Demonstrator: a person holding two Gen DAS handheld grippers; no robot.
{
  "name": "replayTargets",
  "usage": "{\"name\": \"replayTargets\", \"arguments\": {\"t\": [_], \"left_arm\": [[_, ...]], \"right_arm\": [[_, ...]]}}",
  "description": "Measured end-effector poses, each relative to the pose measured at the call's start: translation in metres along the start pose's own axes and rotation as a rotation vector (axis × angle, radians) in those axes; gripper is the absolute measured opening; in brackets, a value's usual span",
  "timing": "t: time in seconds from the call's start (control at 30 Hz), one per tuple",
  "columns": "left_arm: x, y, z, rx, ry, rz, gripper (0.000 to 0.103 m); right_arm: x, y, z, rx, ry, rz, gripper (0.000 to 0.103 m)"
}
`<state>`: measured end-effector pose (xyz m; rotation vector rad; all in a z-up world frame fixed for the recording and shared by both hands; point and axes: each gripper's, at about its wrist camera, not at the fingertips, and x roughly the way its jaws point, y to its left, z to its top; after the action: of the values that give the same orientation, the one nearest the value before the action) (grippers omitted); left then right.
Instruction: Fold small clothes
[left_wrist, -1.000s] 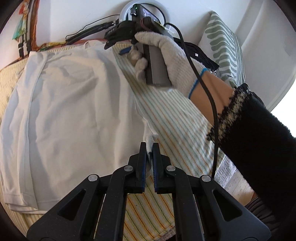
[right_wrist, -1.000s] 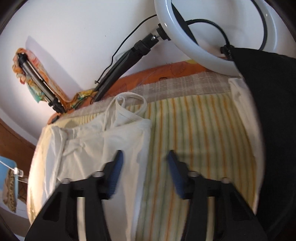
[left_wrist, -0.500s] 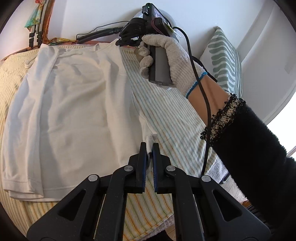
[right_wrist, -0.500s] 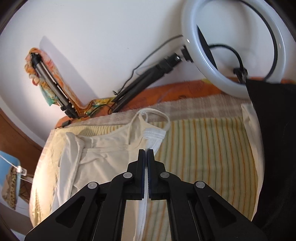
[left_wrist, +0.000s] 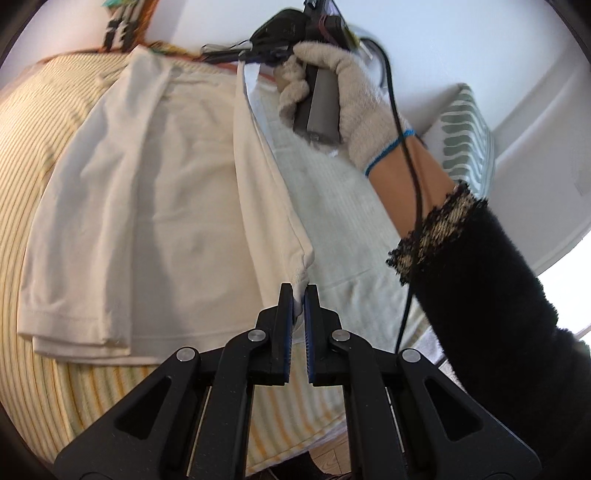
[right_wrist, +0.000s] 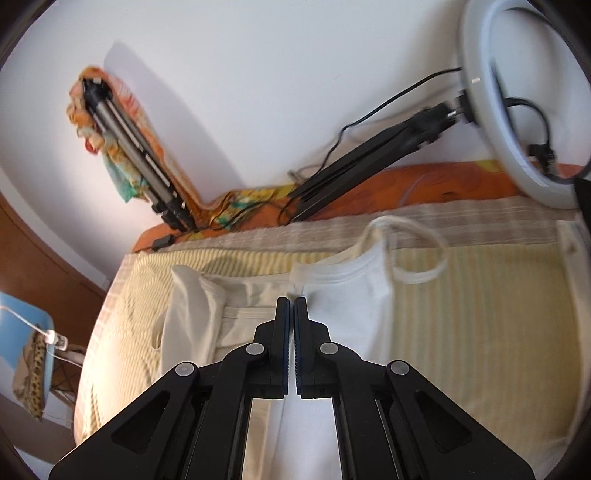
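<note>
A cream strappy top (left_wrist: 147, 206) lies on the striped bed cover (left_wrist: 44, 110), its left side folded inward. My left gripper (left_wrist: 299, 291) is shut on the top's near right hem corner and holds it raised. My right gripper (right_wrist: 294, 304) is shut on the top's upper right edge near the strap (right_wrist: 417, 254); in the left wrist view it (left_wrist: 255, 61) is at the far end, held by a gloved hand (left_wrist: 343, 92). The right edge of the top hangs taut between the two grippers, lifted off the bed.
A ring light (right_wrist: 517, 110) on a black stand (right_wrist: 369, 158) and a folded tripod (right_wrist: 129, 147) lean on the wall behind the bed. A green patterned pillow (left_wrist: 465, 147) lies at the right. The bed's near edge (left_wrist: 295, 454) is below my left gripper.
My right gripper shut on the top's upper edge. Both grippers then lifted the right edge and carried it leftward over the top.
</note>
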<state>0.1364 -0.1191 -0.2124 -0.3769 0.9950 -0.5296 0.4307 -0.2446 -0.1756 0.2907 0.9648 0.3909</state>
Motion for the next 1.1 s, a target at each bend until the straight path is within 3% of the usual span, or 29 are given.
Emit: {"name": "replayTargets", "arguments": {"t": [0.27,0.43,0.5,0.63,0.83,0.9,0.97,1.07,1.1], "left_arm": [[-0.001,0.021,-0.004,-0.045,0.013,0.04,0.004],[-0.003,0.035,-0.007,-0.075,0.047,0.046,0.004],[-0.009,0.037,-0.01,-0.06,0.043,0.058,0.004],[-0.03,0.036,-0.015,0.009,0.01,0.087,0.004],[-0.073,0.053,-0.017,0.027,-0.072,0.118,0.005],[-0.085,0.061,-0.015,0.022,-0.096,0.137,0.015],[-0.094,0.068,-0.014,0.019,-0.124,0.173,0.039],[-0.103,0.08,-0.012,0.004,-0.145,0.209,0.04],[-0.106,0.087,-0.01,-0.003,-0.141,0.221,0.04]], "right_arm": [[0.044,0.032,-0.008,-0.083,0.075,-0.046,0.001],[0.047,0.038,-0.009,-0.103,0.084,-0.076,0.002],[0.033,0.037,-0.007,-0.094,0.067,-0.077,0.004],[-0.009,0.036,-0.008,-0.072,0.027,-0.045,0.021],[-0.08,0.043,-0.034,-0.107,0.016,-0.042,0.021],[-0.102,0.045,-0.051,-0.126,0.03,-0.051,0.021],[-0.121,0.046,-0.071,-0.148,0.043,-0.068,0.021],[-0.147,0.045,-0.109,-0.171,0.077,-0.091,0.022],[-0.157,0.041,-0.129,-0.162,0.093,-0.088,0.028]]}}
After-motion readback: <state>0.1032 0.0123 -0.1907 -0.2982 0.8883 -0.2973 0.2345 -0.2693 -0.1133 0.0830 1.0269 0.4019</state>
